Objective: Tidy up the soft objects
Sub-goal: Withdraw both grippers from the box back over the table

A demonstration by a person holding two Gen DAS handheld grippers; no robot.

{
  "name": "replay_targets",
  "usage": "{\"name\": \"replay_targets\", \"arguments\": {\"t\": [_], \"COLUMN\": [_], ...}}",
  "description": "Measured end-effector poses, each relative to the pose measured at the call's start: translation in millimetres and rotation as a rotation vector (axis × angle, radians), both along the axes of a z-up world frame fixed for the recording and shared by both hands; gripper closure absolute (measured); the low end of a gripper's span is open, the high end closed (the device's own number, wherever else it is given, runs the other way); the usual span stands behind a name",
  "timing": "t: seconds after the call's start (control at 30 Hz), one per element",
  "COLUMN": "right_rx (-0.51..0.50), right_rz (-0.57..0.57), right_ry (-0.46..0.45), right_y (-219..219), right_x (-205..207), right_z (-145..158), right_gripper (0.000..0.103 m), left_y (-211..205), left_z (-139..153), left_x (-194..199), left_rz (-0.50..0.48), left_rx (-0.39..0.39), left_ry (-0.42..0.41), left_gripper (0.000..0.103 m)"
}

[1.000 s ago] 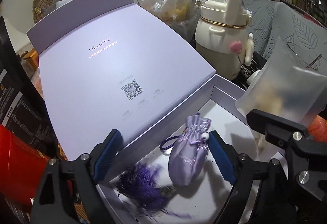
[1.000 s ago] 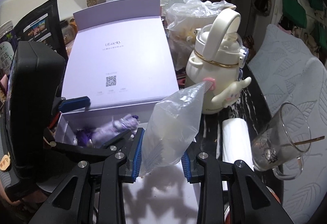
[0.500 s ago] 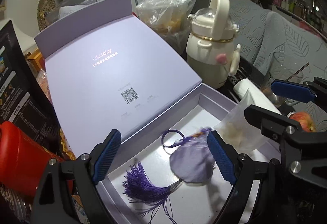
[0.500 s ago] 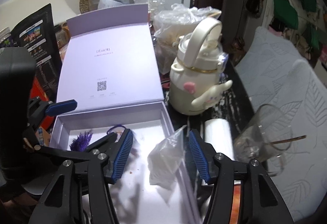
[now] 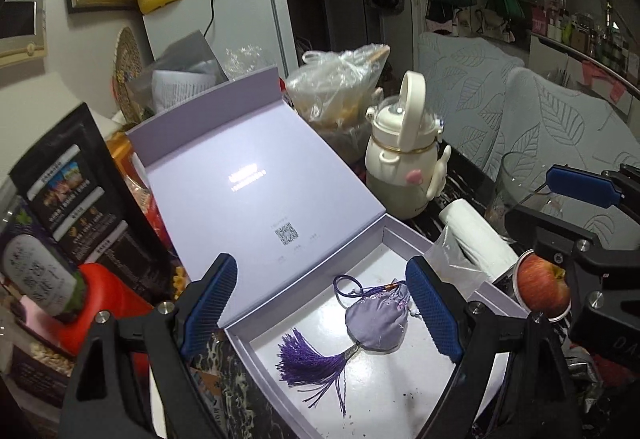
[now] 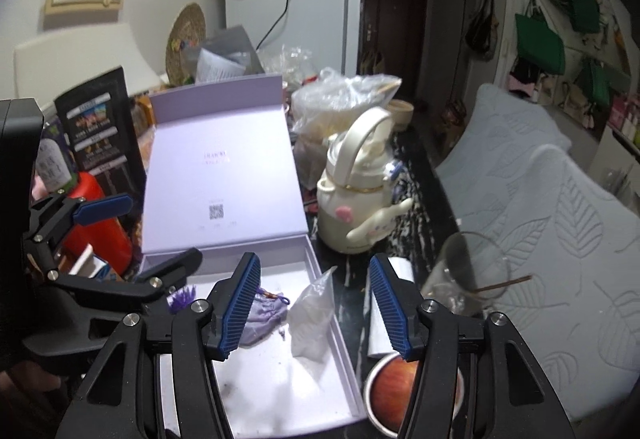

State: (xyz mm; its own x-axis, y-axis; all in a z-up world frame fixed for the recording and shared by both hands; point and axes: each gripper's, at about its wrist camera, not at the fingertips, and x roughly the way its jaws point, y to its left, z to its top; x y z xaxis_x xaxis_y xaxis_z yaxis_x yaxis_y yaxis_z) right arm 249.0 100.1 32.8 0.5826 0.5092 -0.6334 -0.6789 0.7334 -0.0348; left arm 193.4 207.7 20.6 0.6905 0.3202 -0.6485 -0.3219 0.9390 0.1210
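Note:
A lilac sachet pouch (image 5: pixel 378 321) with a purple tassel (image 5: pixel 308 359) lies in the open lavender box (image 5: pixel 248 335). It also shows in the right wrist view (image 6: pixel 264 317). A clear plastic bag (image 6: pixel 314 319) rests inside the box against its right wall; it shows in the left wrist view (image 5: pixel 452 263) too. My left gripper (image 5: pixel 320 315) is open and empty above the box. My right gripper (image 6: pixel 316 313) is open and empty above the bag.
The box lid (image 6: pixel 222 175) stands open behind. A cream kettle-shaped bottle (image 6: pixel 360 195), a white roll (image 5: pixel 476 235), a glass cup (image 6: pixel 468 279), an apple in a bowl (image 6: pixel 404 387) and a red container (image 5: pixel 108 311) crowd around the box.
My right gripper opened and let go of the plastic bag, which now rests in the box. Both grippers drew back and up. The pouch fell flat.

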Motion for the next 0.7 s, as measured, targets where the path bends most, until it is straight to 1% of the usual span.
{"name": "replay_targets", "arguments": {"t": [0.2, 0.33, 0.47, 0.7], "right_rx": [0.023, 0.042, 0.043, 0.043], "right_rz": [-0.024, -0.045, -0.056, -0.076], "right_ry": [-0.044, -0.069, -0.106, -0.144], "right_y": [-26, -47, -65, -93], "right_x": [-19, -36, -57, -90], "right_z": [27, 45, 60, 82], "right_gripper": [0.046, 0.046, 0.046, 0.046], "left_y": [-14, -27, -41, -62], "left_z": [34, 51, 65, 85], "left_x": [-27, -45, -64, -100], "left_rz": [0.0, -0.01, -0.03, -0.067], "left_rx": [0.013, 0.023, 0.022, 0.016], "left_ry": [-0.062, -0.101, -0.134, -0.186], "left_gripper": [0.016, 0.016, 0.016, 0.016]}}
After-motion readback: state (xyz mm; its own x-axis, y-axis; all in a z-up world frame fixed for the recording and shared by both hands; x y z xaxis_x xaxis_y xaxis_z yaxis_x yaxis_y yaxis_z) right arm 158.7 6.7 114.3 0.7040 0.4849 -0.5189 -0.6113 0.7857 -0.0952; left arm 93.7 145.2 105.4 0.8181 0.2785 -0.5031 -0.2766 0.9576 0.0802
